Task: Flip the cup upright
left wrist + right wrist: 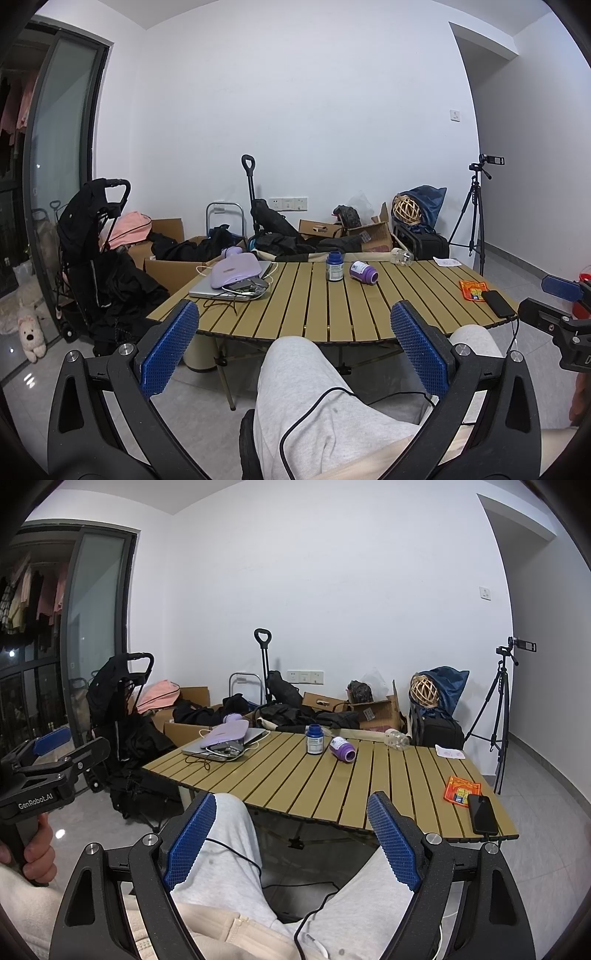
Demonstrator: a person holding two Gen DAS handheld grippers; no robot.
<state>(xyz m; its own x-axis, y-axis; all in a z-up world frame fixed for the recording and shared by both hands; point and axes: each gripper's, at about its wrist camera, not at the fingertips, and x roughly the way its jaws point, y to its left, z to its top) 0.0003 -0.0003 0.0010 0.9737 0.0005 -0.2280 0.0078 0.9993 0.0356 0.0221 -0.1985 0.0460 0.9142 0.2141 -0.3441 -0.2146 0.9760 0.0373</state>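
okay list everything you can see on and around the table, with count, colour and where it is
table: one, tan slats, centre
purple cup: one, purple with white label, lying on its side mid-table
blue-capped bottle: one, upright, left of the cup
clear bottle: one, transparent, lying at the far edge
laptop: one, silver, far left corner
lilac pouch: one, on the laptop
orange packet: one, right edge
phone: one, black, beside the packet
paper: one, white, far right corner
tripod: one, black, right of the table
stroller: one, black, left
plush toy: one, white, floor left
legs: grey trousers, under both grippers
left gripper: open, empty
right gripper: open, empty
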